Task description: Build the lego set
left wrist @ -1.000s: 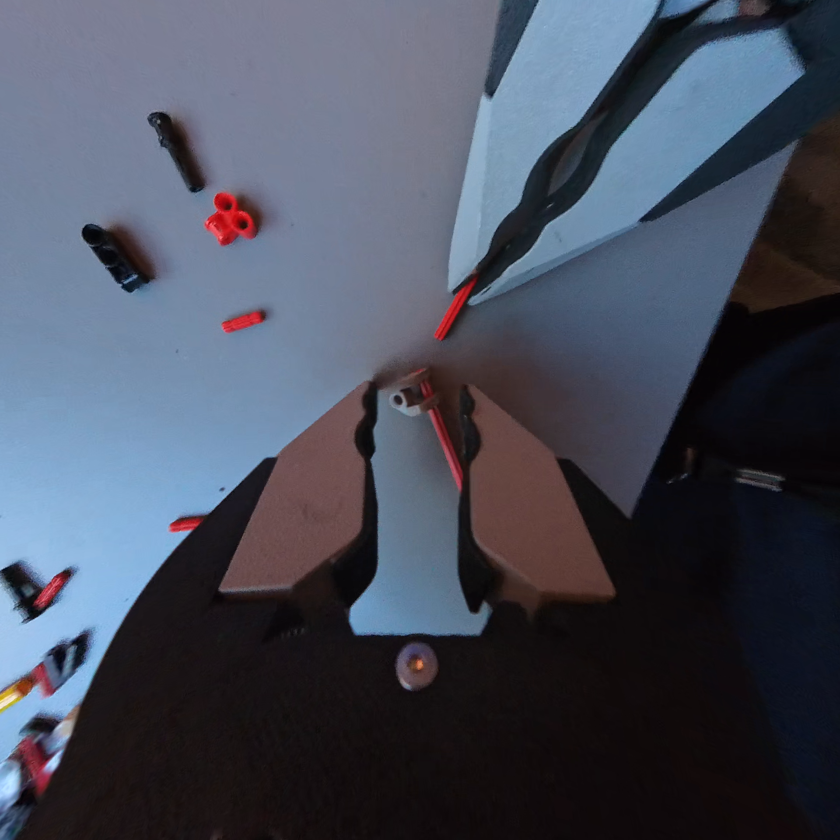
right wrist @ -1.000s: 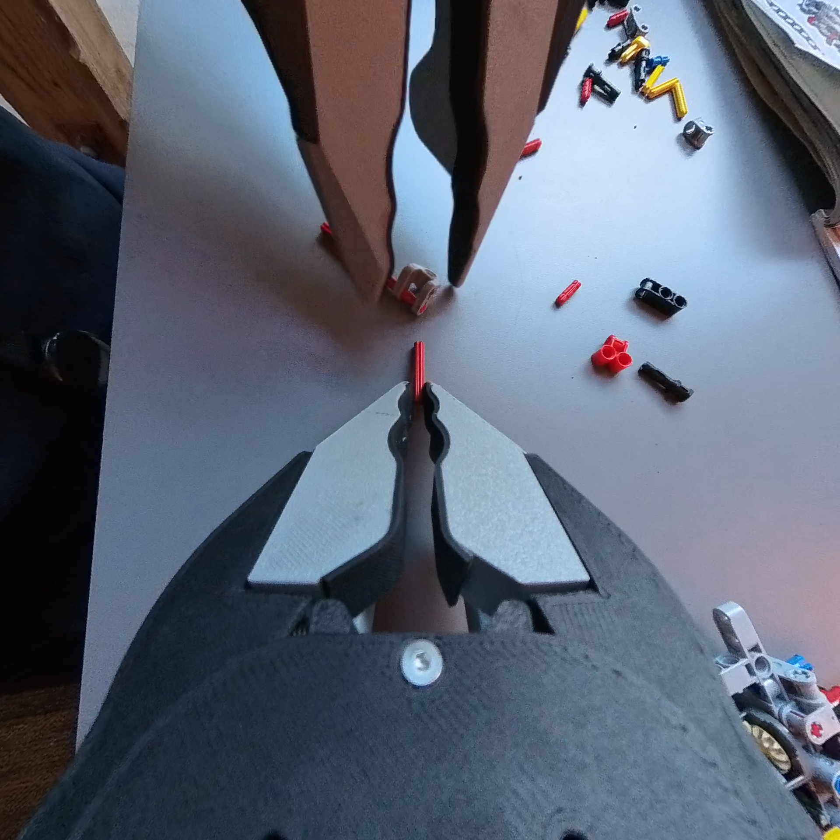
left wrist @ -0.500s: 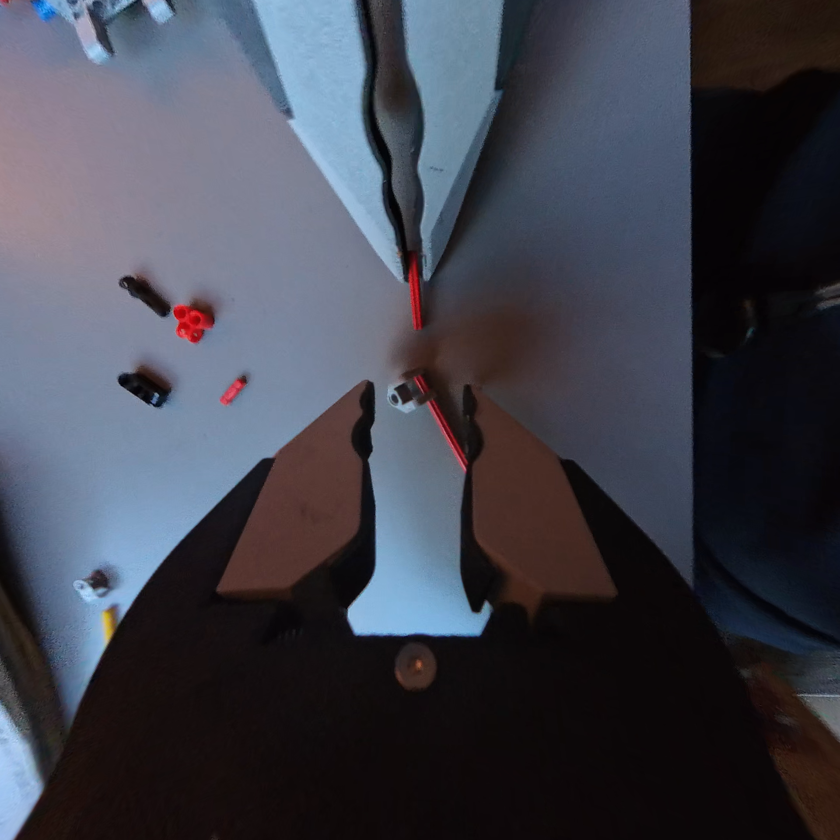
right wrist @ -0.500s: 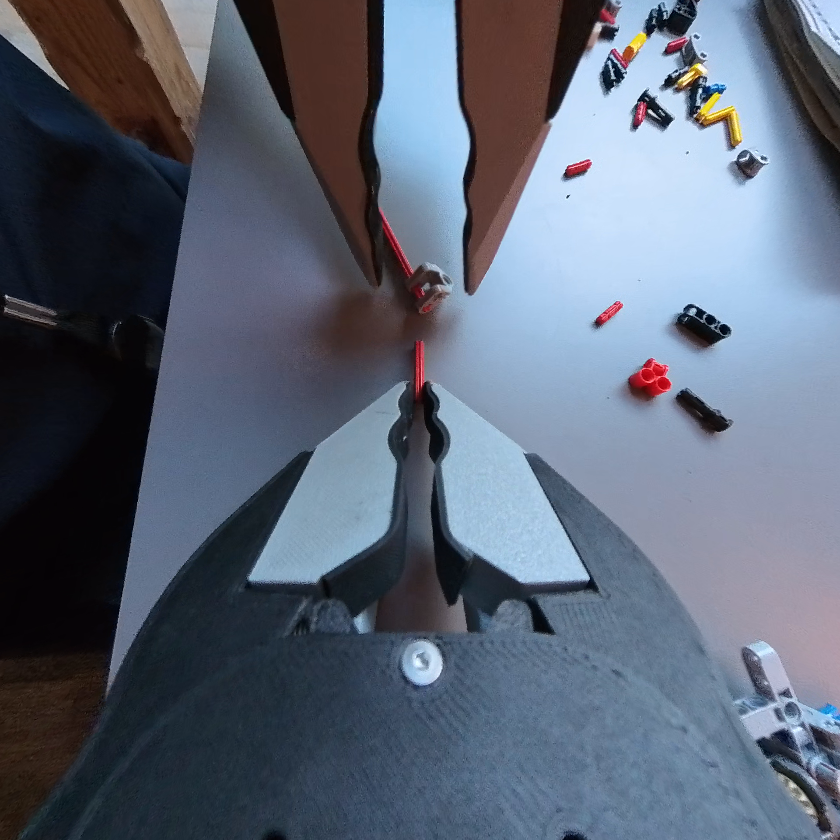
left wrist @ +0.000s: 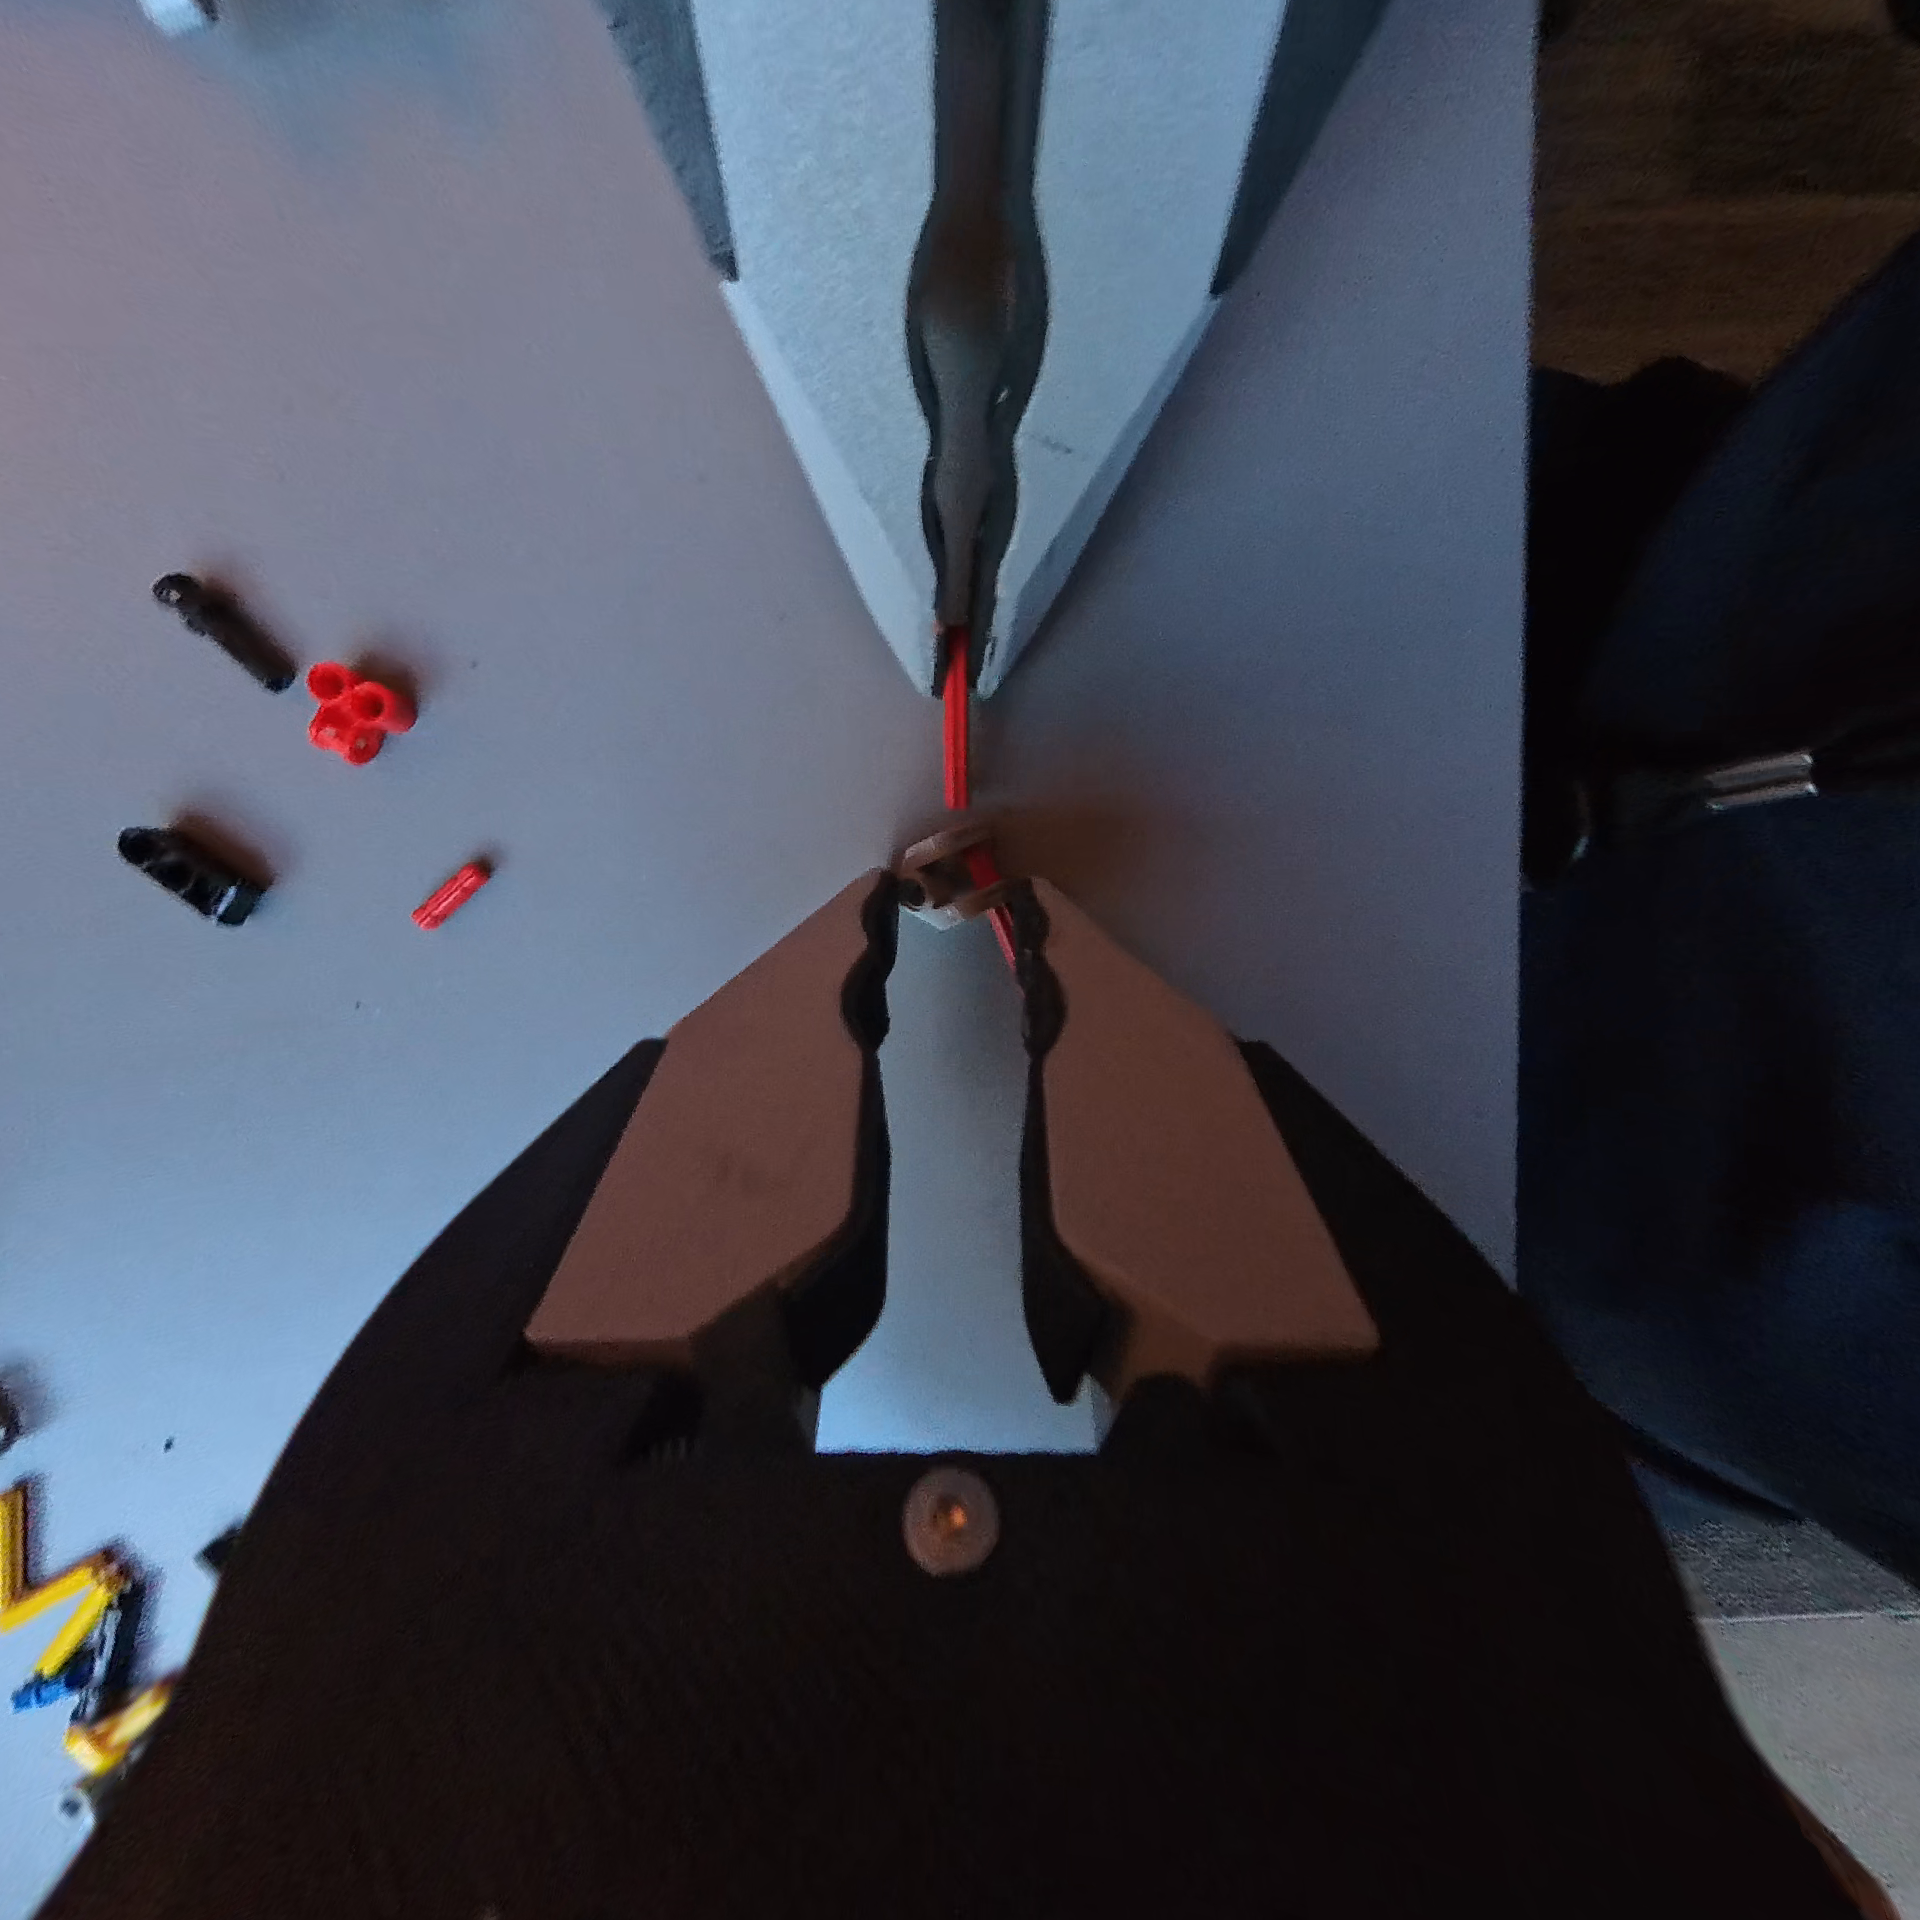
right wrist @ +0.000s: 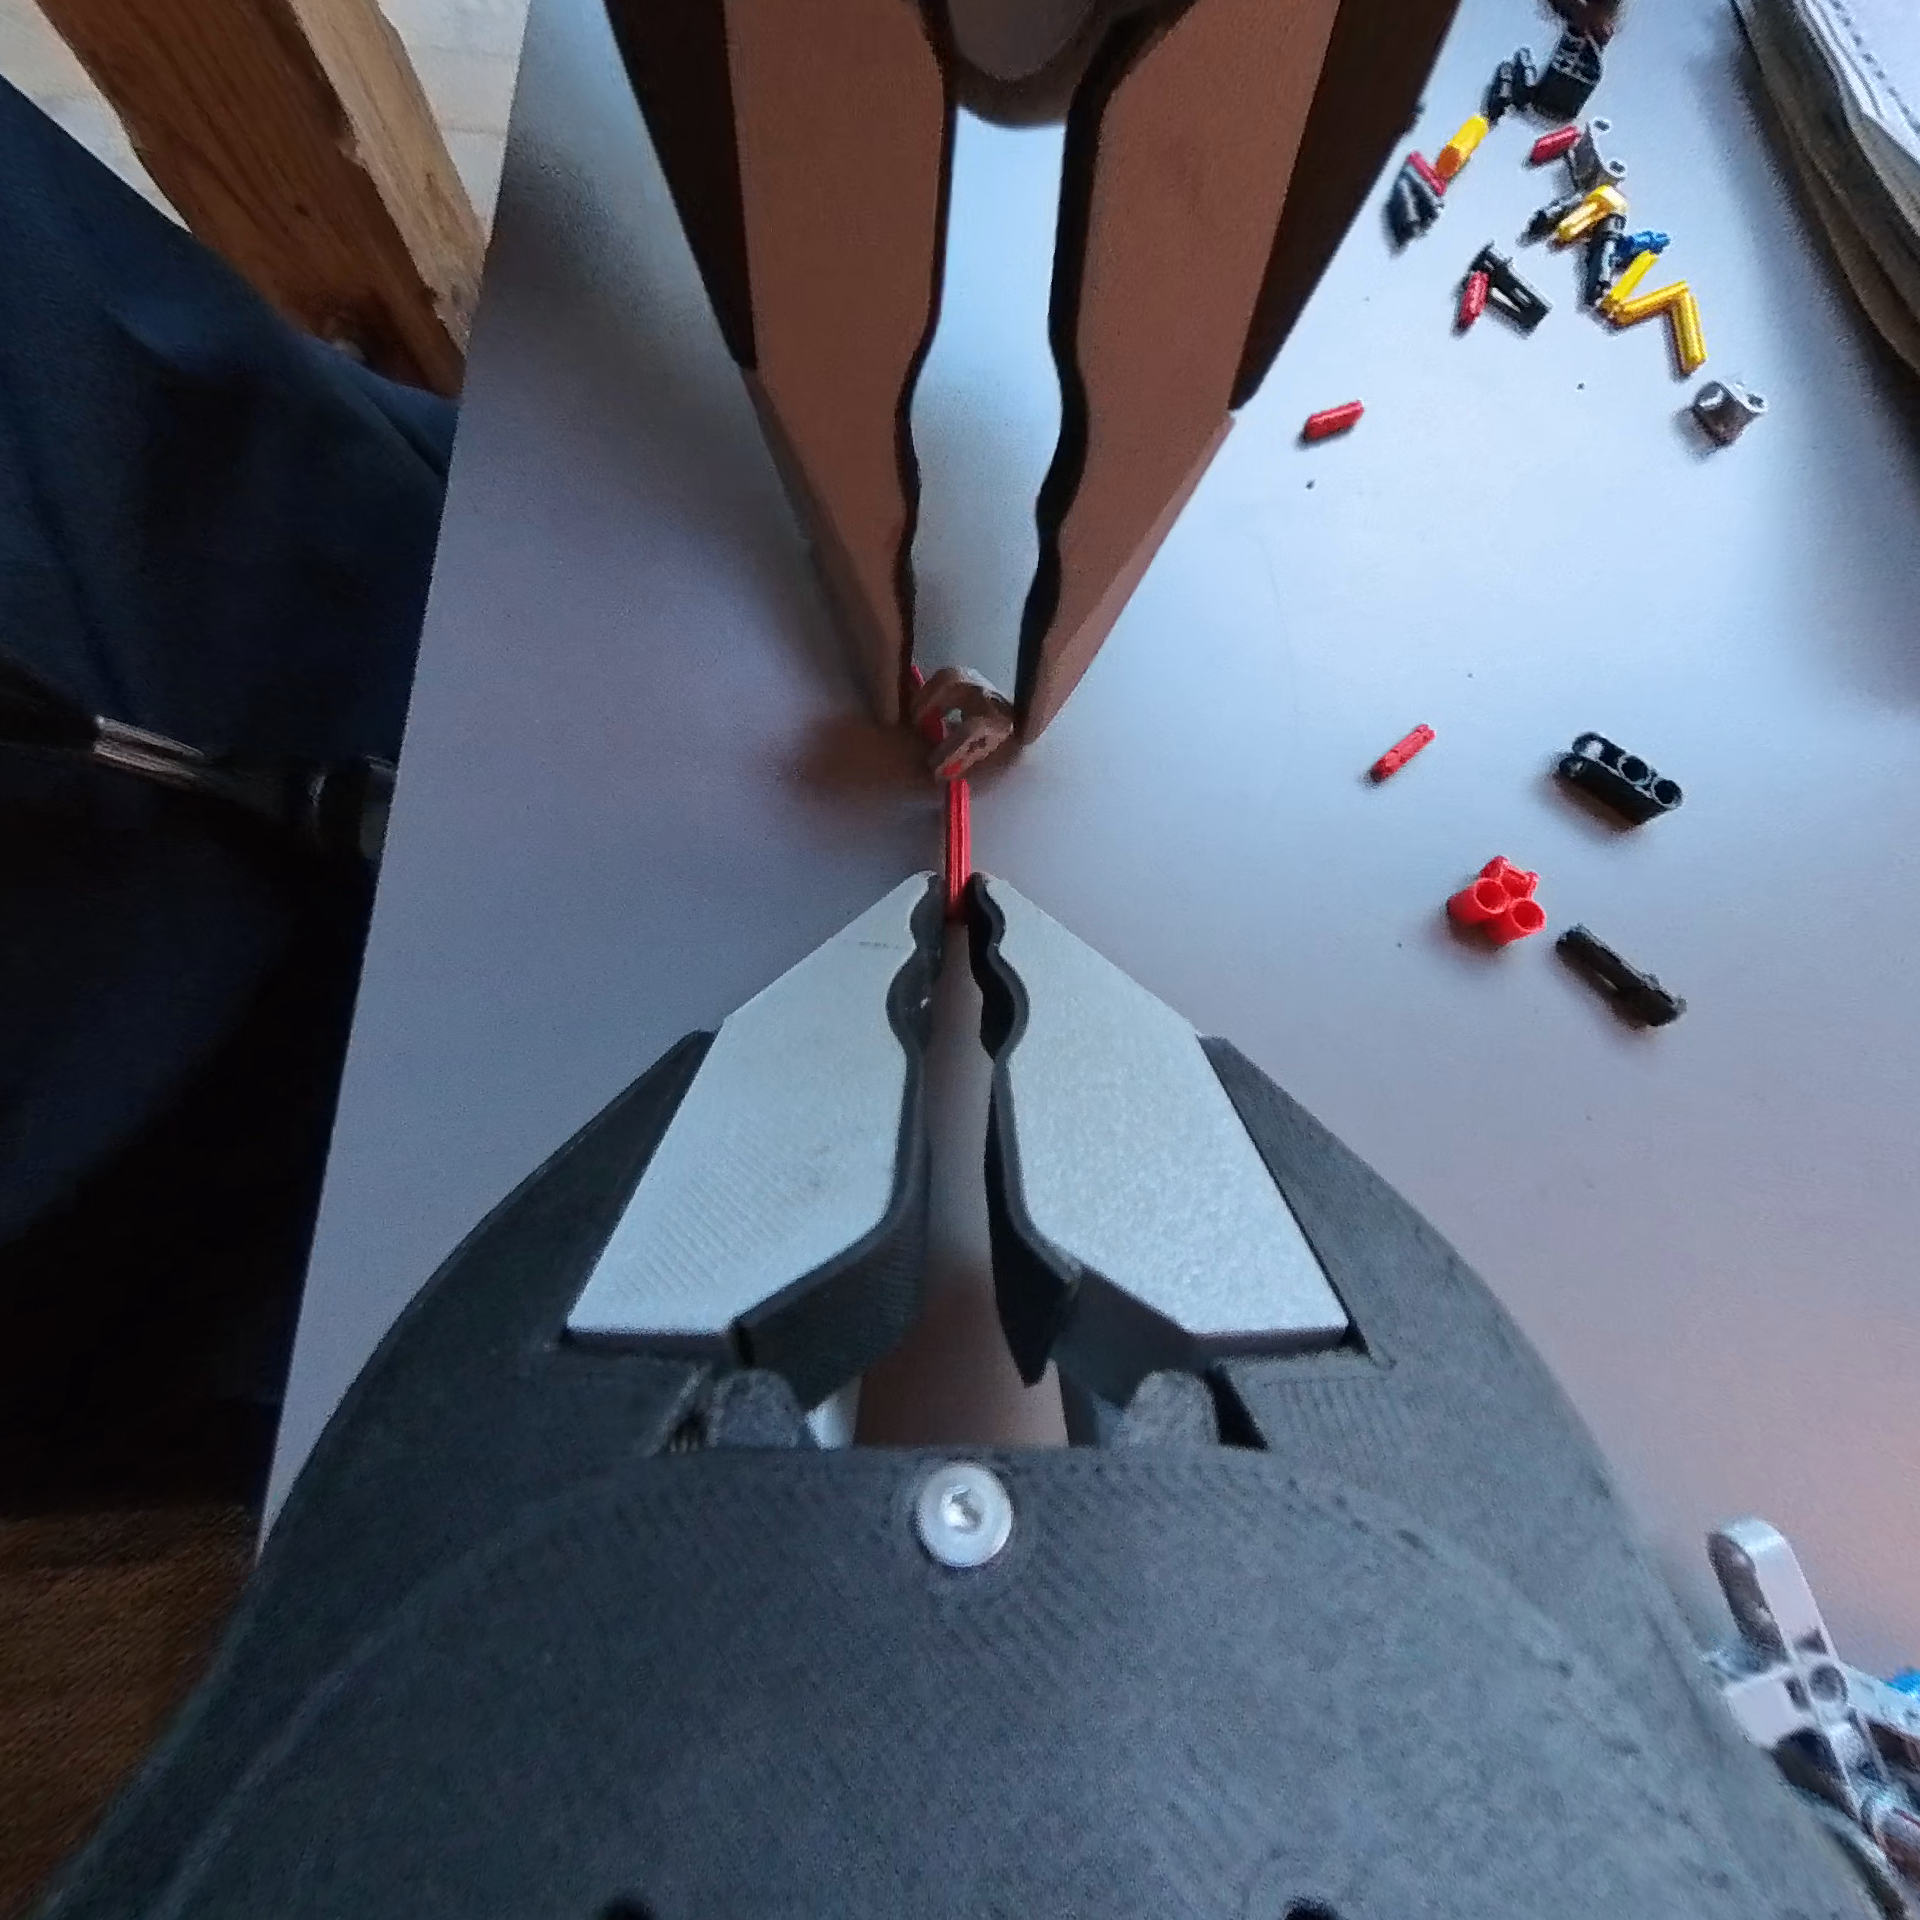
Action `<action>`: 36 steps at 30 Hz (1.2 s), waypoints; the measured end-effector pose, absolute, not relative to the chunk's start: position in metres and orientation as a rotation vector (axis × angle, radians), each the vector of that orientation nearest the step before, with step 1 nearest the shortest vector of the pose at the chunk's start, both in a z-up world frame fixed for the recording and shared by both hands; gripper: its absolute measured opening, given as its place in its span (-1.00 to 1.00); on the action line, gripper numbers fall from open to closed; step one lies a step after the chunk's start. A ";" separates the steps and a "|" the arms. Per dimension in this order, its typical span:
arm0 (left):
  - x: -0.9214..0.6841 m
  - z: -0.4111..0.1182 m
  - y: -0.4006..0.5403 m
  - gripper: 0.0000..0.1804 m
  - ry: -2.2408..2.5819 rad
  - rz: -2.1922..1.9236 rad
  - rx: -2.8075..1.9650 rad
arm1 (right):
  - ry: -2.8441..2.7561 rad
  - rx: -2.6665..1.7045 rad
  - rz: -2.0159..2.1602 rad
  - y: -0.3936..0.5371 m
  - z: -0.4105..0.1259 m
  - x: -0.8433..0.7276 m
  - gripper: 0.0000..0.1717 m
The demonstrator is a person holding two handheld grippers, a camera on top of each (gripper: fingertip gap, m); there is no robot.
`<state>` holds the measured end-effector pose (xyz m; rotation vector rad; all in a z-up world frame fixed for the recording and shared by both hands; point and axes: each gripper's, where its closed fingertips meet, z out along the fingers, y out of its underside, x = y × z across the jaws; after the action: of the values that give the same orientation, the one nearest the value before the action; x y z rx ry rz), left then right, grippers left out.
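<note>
Above the table [right wrist: 1351,1143], 2 tools meet tip-to-tip, level.

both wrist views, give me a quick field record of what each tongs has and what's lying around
left tongs: closed on a grey connector threaded on a red axle
right tongs: shut on a second red axle, tip pointing at the connector
surface: grey table
near parts: red triple connector, two black pins, short red pin
far parts: yellow, black, blue pieces
table edge: person in dark clothing
</note>
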<state>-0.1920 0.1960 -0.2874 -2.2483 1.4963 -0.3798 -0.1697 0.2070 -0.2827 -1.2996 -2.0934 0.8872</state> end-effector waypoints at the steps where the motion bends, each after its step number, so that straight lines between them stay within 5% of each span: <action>1: -0.191 -0.287 0.195 -0.78 1.515 -0.400 -2.225 | -2.098 -1.292 0.887 0.206 -0.283 -0.170 -0.99; 12: -0.189 -0.285 0.185 -0.78 1.887 -0.366 -1.813 | -2.170 -1.232 0.903 0.193 -0.286 -0.167 -0.99; 36: -0.191 -0.286 0.187 -0.78 1.755 -0.432 -2.021 | -2.087 -1.321 0.835 0.195 -0.285 -0.169 -1.00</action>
<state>-0.1909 0.1870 -0.2864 -2.0213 1.7552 -0.4323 -0.1686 0.1951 -0.2851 -1.3208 -2.0867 0.8349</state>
